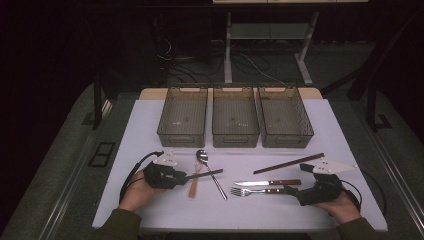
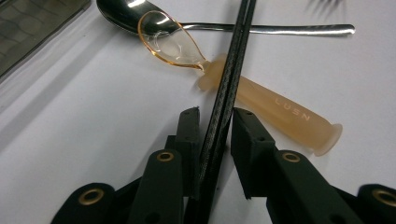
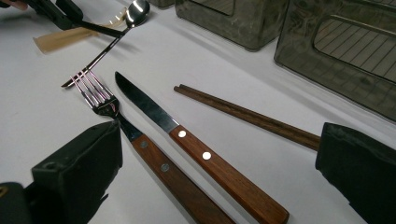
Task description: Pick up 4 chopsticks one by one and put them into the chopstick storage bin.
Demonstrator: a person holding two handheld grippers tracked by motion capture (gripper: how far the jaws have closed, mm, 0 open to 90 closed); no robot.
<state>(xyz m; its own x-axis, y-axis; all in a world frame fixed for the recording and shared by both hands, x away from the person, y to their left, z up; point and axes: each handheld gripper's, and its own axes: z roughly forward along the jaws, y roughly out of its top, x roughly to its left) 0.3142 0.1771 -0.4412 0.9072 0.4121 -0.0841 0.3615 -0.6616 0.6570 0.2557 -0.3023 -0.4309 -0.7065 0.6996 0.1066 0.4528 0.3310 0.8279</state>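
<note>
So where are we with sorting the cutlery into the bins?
Nothing is sorted yet: all three bins look empty. In hand: the left gripper has the black chopsticks between its fingers, low over the table and lying across the amber plastic spoon. The right gripper is open around the fork and knife. Metal spoon and brown chopsticks remain untouched.

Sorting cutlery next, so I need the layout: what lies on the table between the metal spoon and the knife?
In the high view, bare white table separates the metal spoon from the knife; the black chopsticks stop short of that gap.
</note>
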